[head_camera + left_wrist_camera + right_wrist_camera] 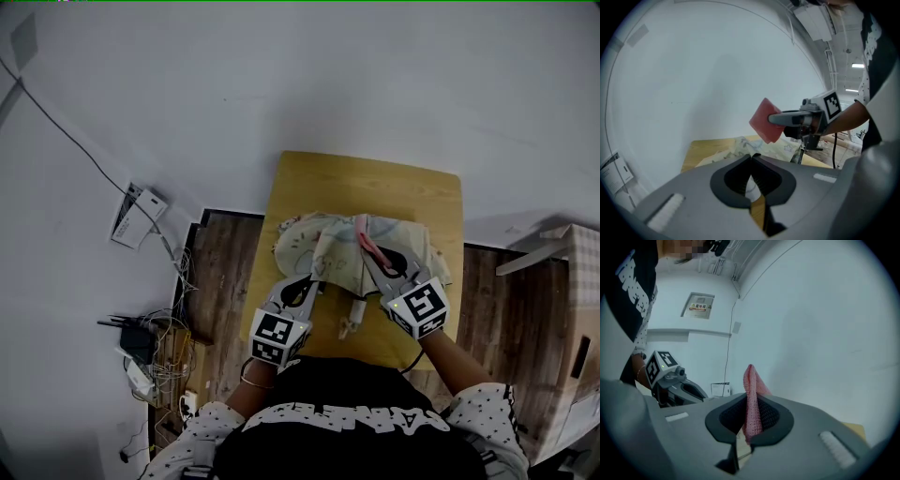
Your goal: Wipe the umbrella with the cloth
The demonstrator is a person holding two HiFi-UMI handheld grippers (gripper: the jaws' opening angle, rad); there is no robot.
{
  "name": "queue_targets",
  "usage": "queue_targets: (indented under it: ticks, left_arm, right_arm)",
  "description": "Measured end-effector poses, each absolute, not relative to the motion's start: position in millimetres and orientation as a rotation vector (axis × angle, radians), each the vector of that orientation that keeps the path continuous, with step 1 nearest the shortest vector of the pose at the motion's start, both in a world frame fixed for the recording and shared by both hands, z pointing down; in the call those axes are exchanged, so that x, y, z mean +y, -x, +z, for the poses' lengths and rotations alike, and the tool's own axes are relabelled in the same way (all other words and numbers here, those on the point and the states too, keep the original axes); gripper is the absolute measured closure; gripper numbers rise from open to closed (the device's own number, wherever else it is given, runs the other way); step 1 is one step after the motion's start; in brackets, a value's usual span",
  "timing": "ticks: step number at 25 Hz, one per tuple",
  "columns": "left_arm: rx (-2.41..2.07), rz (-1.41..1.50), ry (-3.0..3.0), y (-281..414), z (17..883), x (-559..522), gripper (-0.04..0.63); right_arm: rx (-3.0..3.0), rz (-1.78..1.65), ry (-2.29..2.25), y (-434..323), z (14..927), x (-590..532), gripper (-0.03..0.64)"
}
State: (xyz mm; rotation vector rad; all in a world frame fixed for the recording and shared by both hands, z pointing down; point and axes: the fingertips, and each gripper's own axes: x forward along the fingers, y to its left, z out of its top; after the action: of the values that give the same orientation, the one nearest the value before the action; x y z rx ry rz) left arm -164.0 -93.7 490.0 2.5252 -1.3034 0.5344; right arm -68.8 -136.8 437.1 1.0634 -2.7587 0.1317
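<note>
My right gripper (751, 404) pinches the pink cloth (750, 380). My left gripper (751, 158), pressed together, sits at the near edge of the umbrella (328, 246), which lies just ahead. I judge wiping is about to start: next, lower the cloth onto the fabric.

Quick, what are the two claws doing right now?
Left claw: closed; whether it pinches the umbrella cannot be told.
Right claw: closed on the pink cloth.
</note>
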Motion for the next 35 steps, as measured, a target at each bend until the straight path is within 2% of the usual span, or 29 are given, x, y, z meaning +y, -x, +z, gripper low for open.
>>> queue_targets:
  ticks: [11, 35]
  left_arm:
    - [-1.254, 0.532, -2.545, 168, 487, -92, 0.594]
    - [-1.3, 0.532, -2.519, 183, 484, -98, 0.594]
  right_arm:
    - [-2.619, 0.094, -0.969, 105, 482, -174, 0.584]
    - [-2.675, 0.186, -0.607, 156, 505, -98, 0.584]
